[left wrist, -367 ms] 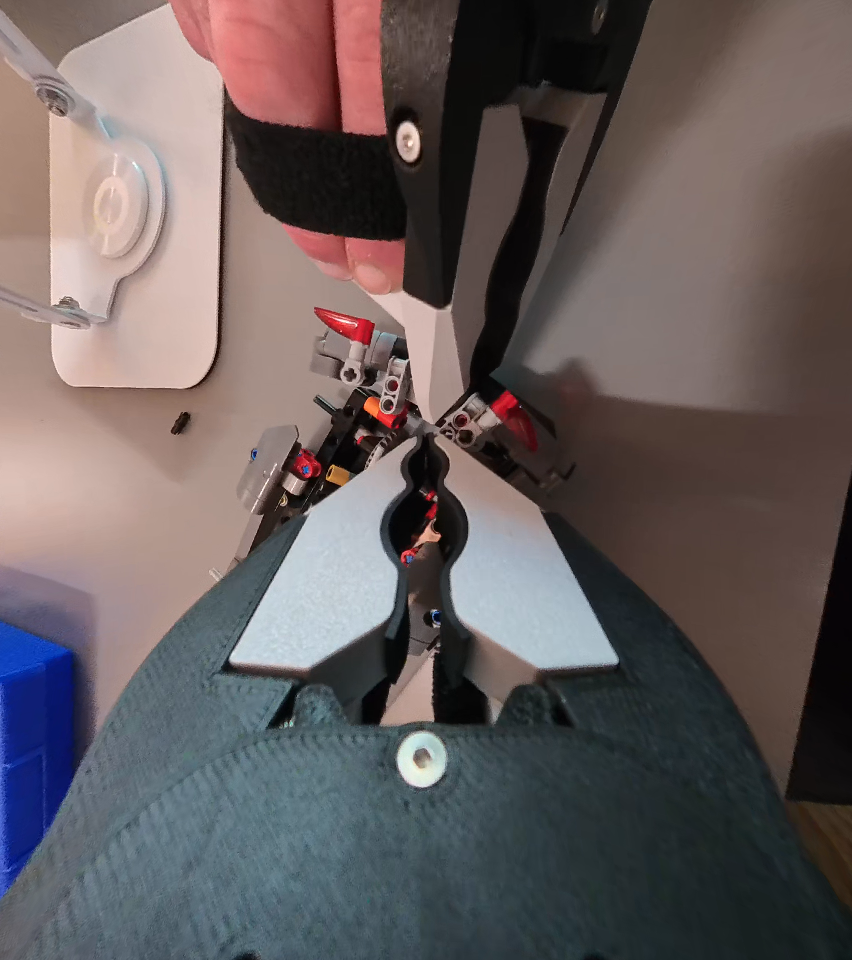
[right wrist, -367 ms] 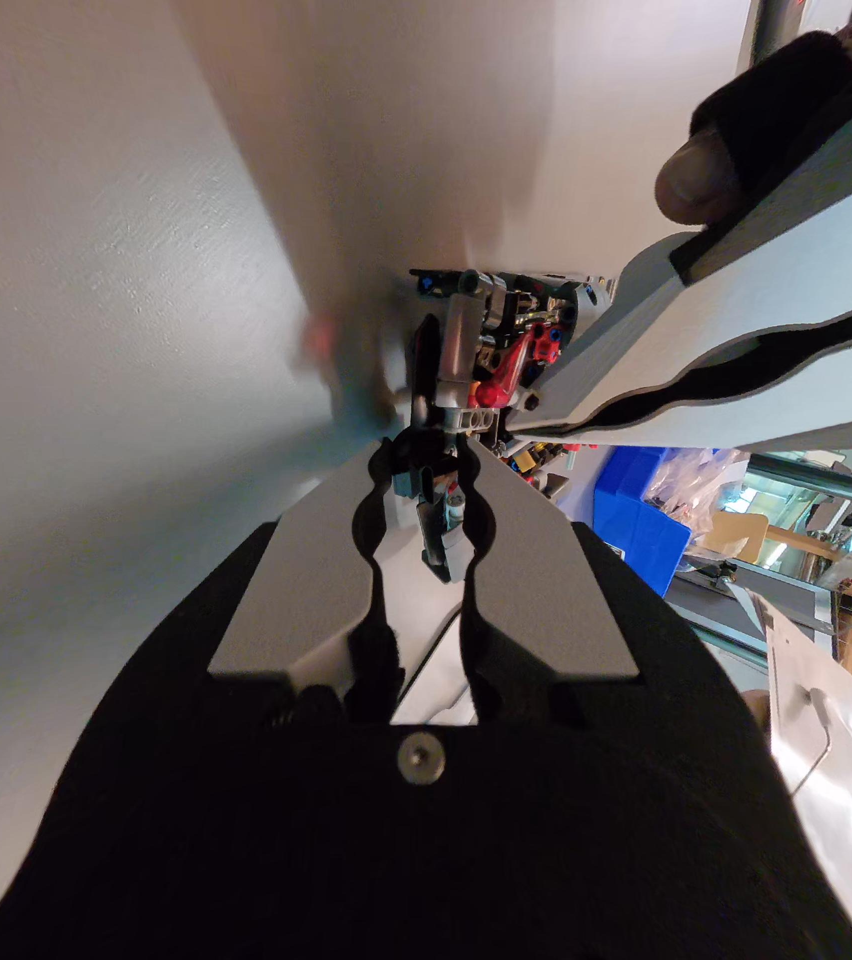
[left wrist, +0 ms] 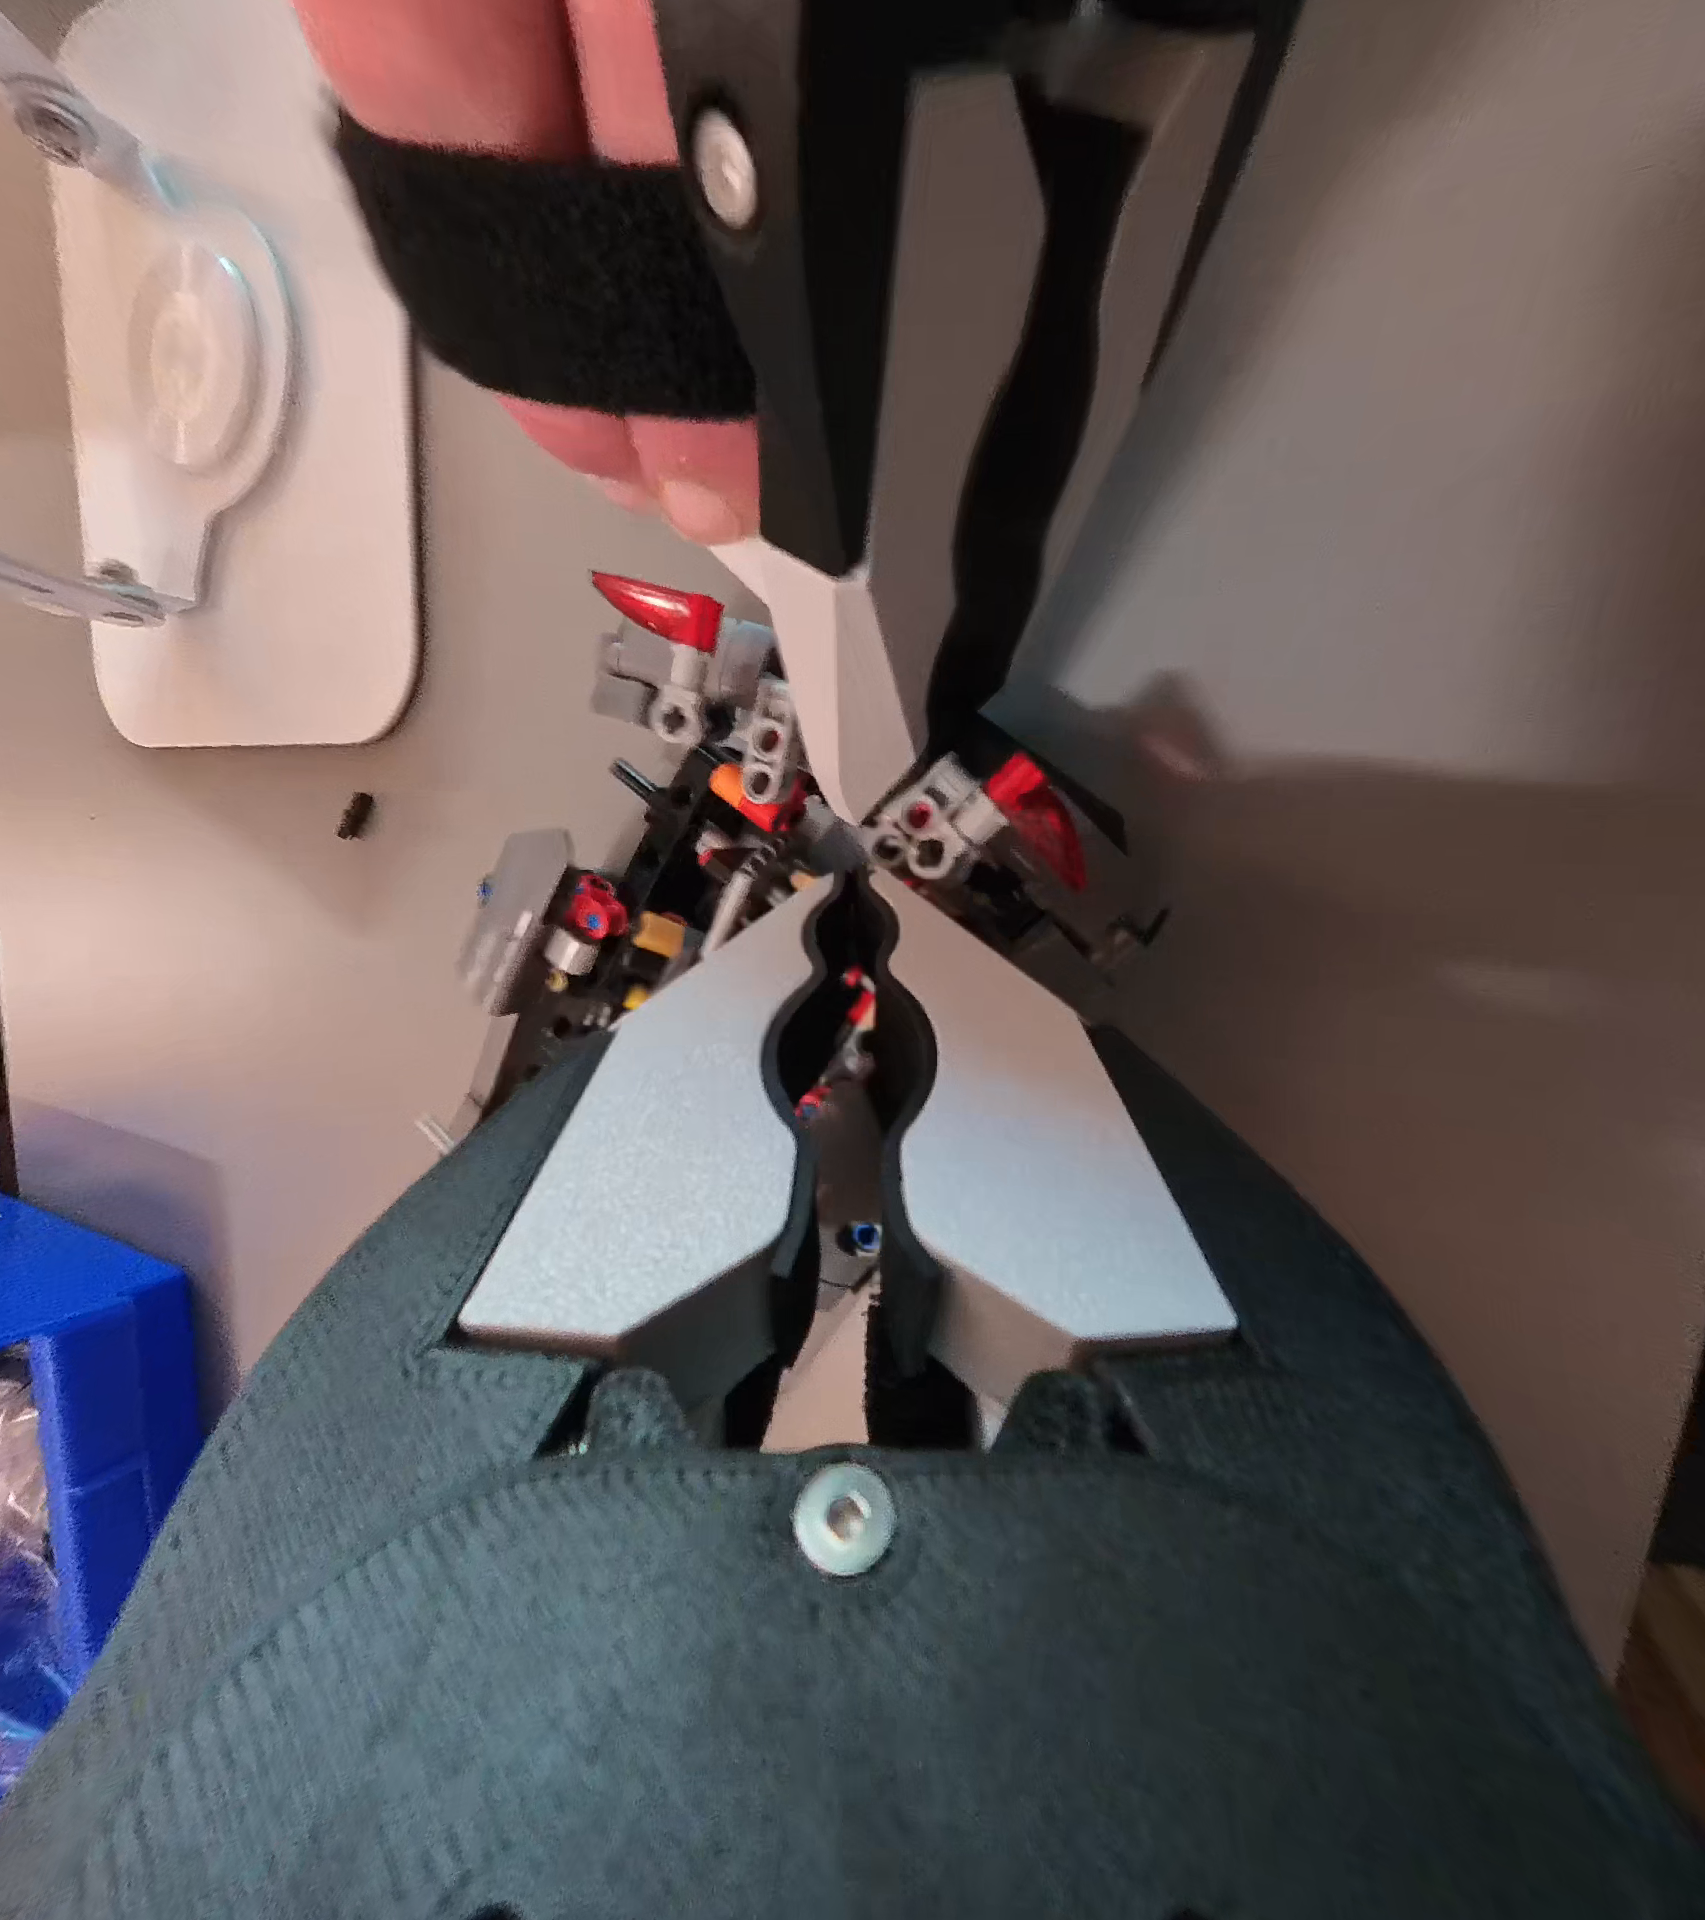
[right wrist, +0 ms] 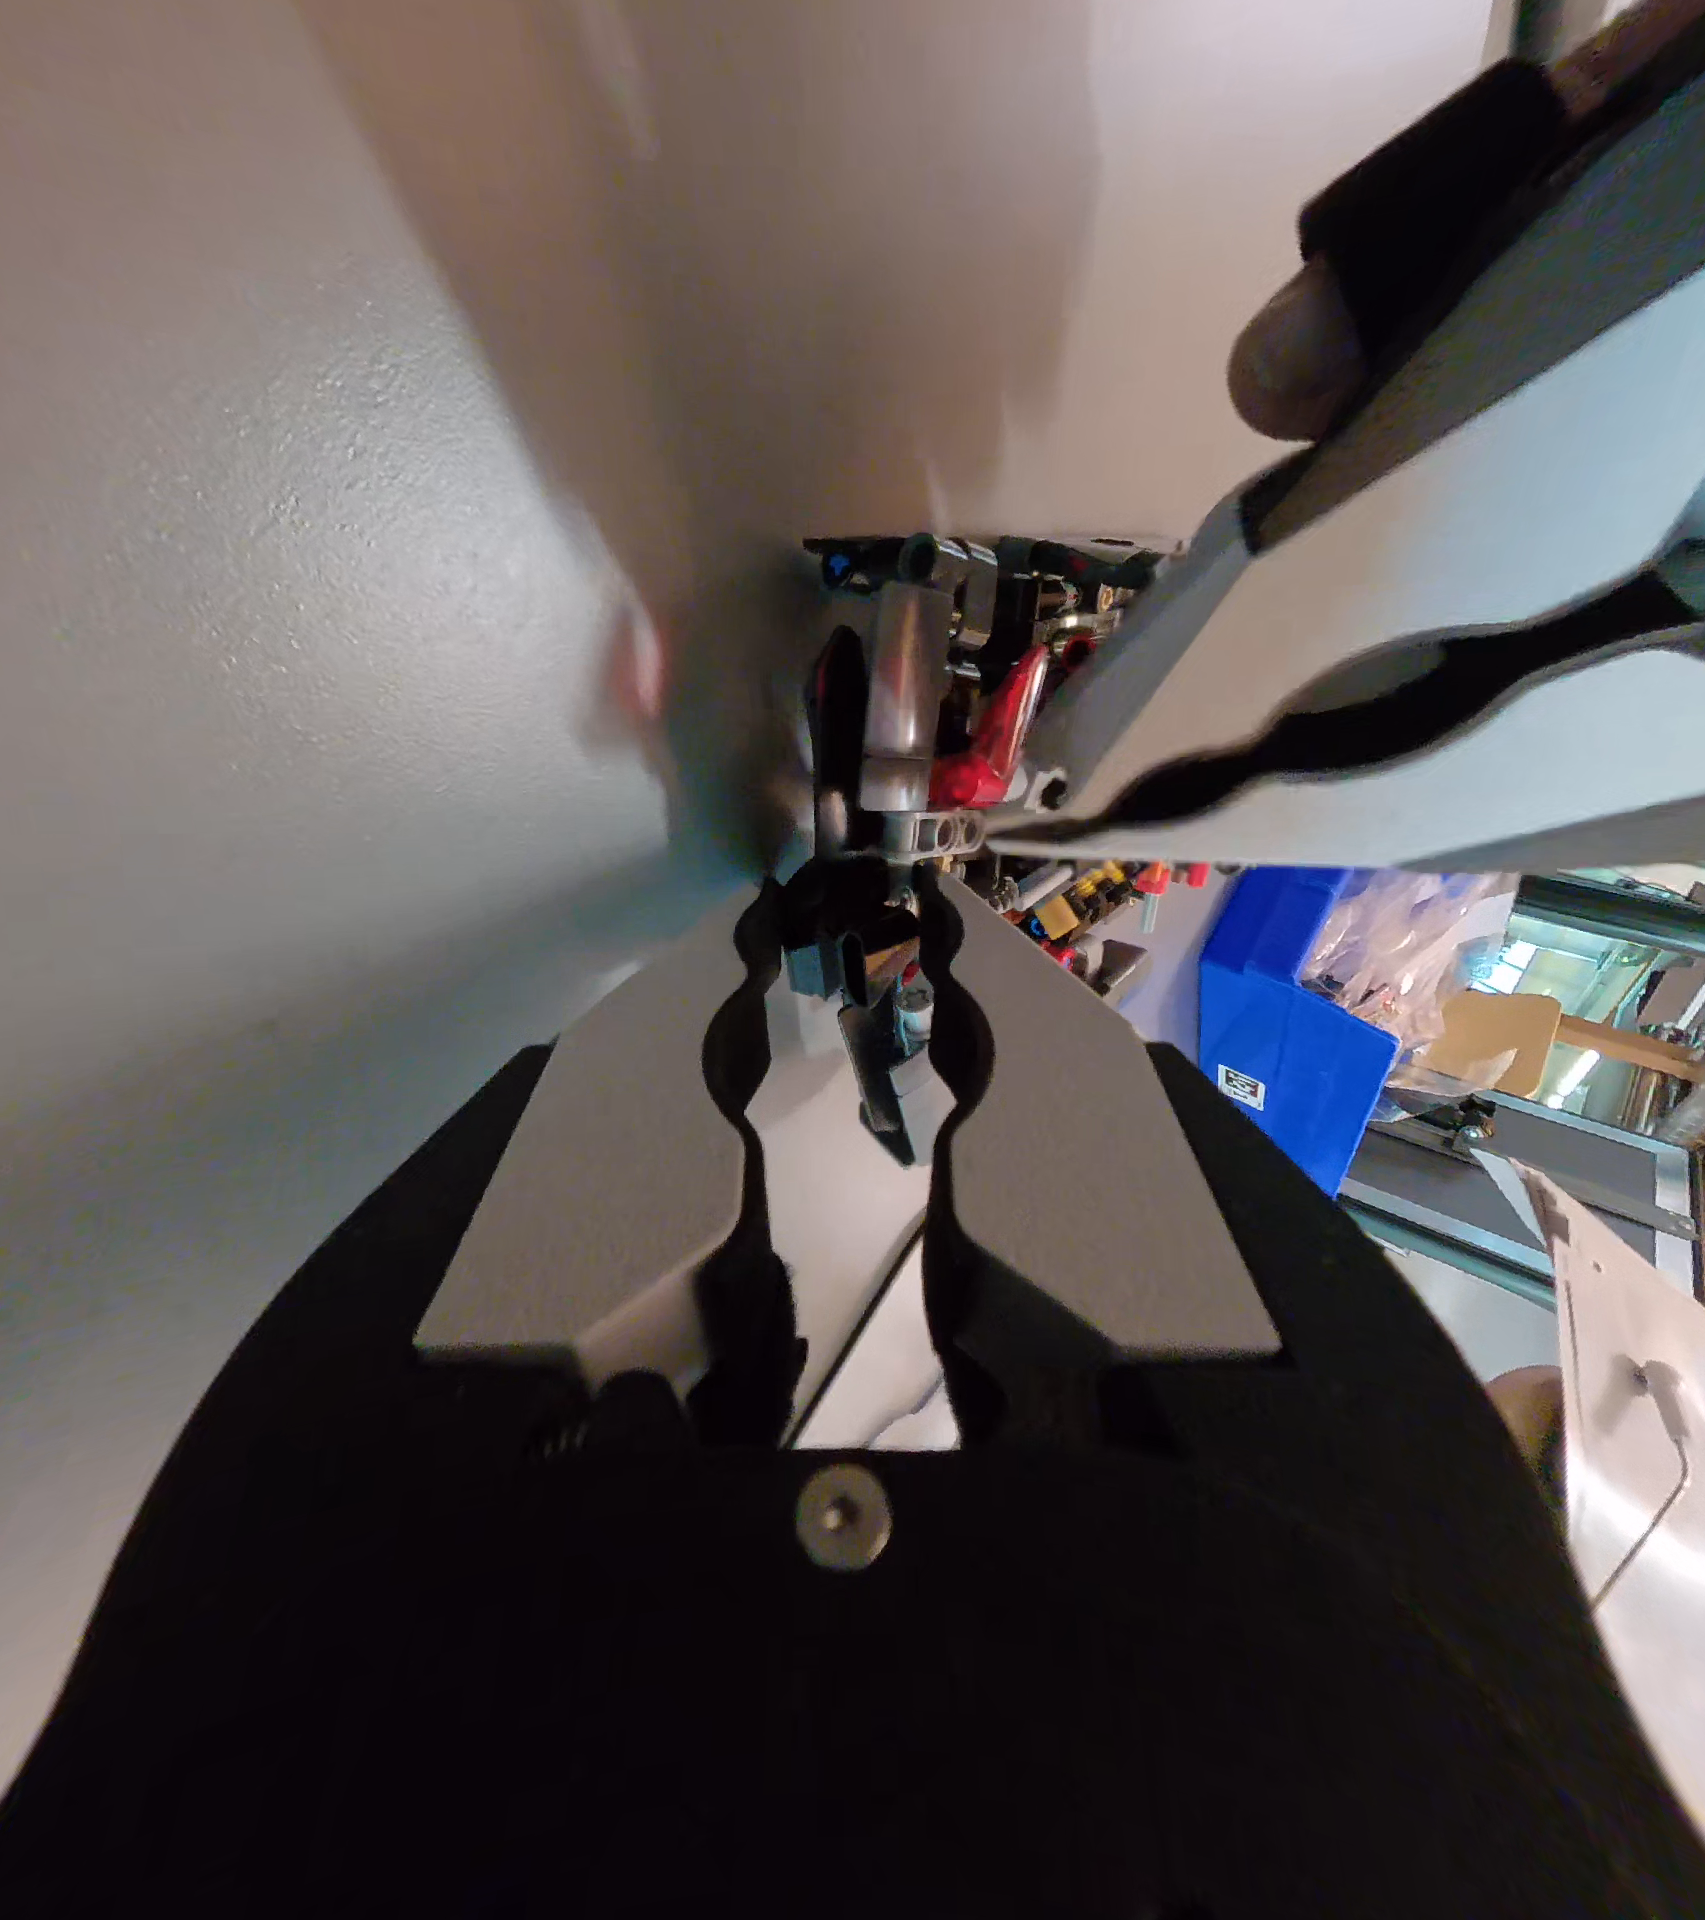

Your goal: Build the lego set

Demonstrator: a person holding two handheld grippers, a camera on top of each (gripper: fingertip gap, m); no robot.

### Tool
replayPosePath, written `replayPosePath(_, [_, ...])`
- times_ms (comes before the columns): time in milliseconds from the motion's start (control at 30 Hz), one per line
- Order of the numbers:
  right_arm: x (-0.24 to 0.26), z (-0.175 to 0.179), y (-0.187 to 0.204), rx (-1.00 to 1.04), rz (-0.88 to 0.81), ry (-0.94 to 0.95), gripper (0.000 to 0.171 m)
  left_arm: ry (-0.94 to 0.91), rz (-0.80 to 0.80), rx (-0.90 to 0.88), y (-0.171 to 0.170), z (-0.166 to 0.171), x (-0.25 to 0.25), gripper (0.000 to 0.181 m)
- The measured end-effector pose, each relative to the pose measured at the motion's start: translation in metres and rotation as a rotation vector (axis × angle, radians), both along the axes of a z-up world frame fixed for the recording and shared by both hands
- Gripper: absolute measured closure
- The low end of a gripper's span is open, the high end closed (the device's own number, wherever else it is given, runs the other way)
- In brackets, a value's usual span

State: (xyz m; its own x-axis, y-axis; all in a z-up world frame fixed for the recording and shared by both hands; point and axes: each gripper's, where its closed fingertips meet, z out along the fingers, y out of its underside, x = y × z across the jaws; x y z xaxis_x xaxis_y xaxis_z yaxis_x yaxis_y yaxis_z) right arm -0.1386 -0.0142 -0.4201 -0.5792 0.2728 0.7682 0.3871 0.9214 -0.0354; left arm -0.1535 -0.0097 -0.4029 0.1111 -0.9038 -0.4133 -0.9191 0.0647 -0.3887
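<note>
Left gripper [left wrist: 853, 894] pinched nearly closed on the near end of the lego model [left wrist: 723, 821], tips meeting right at the model's core, dark and red parts showing in the narrow slot between the grey fingers [left wrist: 661, 1143]. Right gripper [right wrist: 853, 894] likewise drawn in tight on a dark sub-assembly [right wrist: 863, 997] at the model's opposite side, only a slim gap left, black and grey pieces caught in it.

Seen from the left wrist, right gripper [left wrist: 905, 800] coming down from above, tip against tip with the left one, a hand [left wrist: 557, 239] strapped to it. Model held between the two, just above the pale table [left wrist: 1347, 520]; whether resting on it, impossible to tell. Long axis running roughly from lower left to upper right in the left wrist view, grey panel [left wrist: 515, 914] and red claw [left wrist: 661, 603] on one side, second red claw [left wrist: 1045, 821] on the other. Both tools equally near; probably a press or seat along the line joining the tips.

Farther out: blue bin [left wrist: 17, 1340] with plastic bags at lower left, a small black pin [left wrist: 356, 816] loose on the table, a white plate [left wrist: 235, 416] beyond.
</note>
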Motion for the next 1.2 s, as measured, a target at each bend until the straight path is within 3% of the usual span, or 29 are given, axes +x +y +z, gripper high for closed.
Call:
replayPosePath(33, [0.000, 0.000, 0.000, 0.002, -0.002, 0.007, 0.148, 0.019, -0.003, -0.004, -0.001, -0.004, -0.001, 0.181])
replayPosePath(233, [0.004, 0.001, 0.005, 0.008, 0.002, 0.079, 0.149, -0.101, 0.095, 0.066, 0.009, 0.012, -0.008, 0.177])
replayPosePath(400, [0.012, 0.001, 0.011, -0.045, -0.010, 0.078, 0.148, -0.061, 0.133, 0.187, 0.005, 0.004, -0.021, 0.148])
replayPosePath(567, [0.019, 0.000, 0.014, -0.085, -0.026, 0.082, 0.148, -0.024, 0.094, 0.399, 0.005, 0.007, -0.022, 0.134])
replayPosePath(833, [0.039, 0.006, 0.024, -0.091, -0.082, 0.070, 0.149, 0.106, 0.019, 0.512, 0.007, -0.007, -0.007, 0.161])
replayPosePath(1200, [0.062, 0.001, 0.027, -0.098, -0.124, 0.051, 0.149, 0.147, -0.042, 0.461, 0.004, -0.012, 0.009, 0.165])
